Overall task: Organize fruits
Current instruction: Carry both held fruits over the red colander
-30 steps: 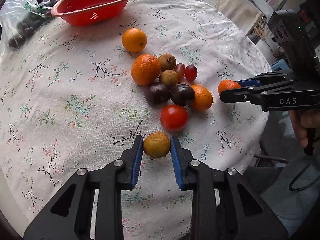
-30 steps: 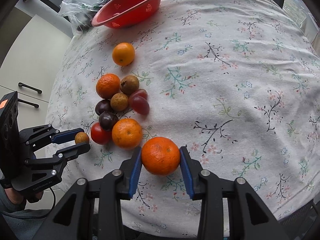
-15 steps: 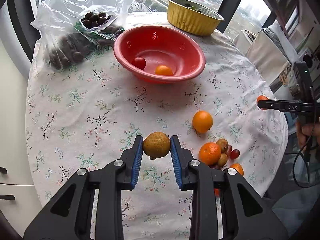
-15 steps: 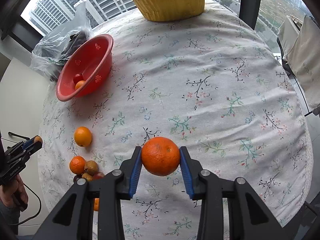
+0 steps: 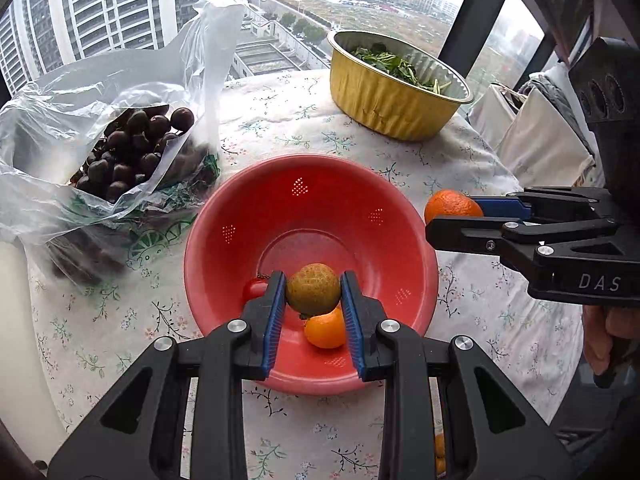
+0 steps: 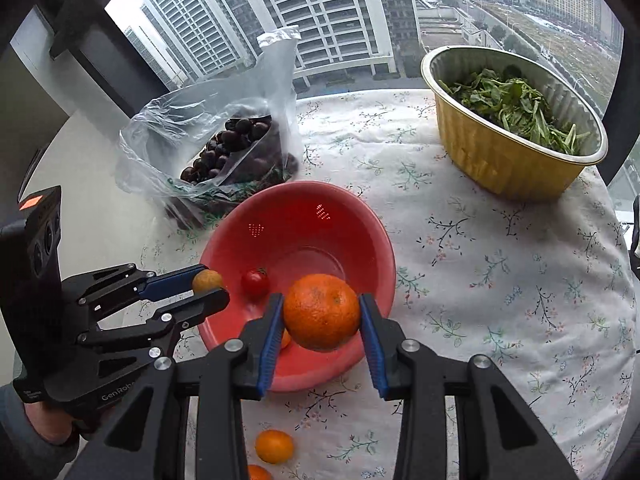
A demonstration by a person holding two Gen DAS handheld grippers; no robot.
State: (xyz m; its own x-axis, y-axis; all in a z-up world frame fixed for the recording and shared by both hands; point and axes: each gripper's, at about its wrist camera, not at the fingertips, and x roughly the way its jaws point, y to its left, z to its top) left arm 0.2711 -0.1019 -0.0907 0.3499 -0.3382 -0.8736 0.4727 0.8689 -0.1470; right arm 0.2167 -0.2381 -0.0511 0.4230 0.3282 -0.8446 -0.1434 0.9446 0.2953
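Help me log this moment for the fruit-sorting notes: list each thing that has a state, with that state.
Left hand-held gripper: shut on brownish fruit, above the red colander.
Right hand-held gripper: shut on large orange.
Red colander: upright, holding a cherry tomato and a small orange.
Plastic bag: open, dark fruit inside.
Gold foil pan: uncovered, leafy greens inside.

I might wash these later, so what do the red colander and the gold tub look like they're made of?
Red colander: probably plastic, with a smooth, slightly glossy, uniform wall and small clusters of drain holes.
Gold tub: probably thin aluminium foil, with a crinkled, pleated wall and a shiny rolled silver rim.
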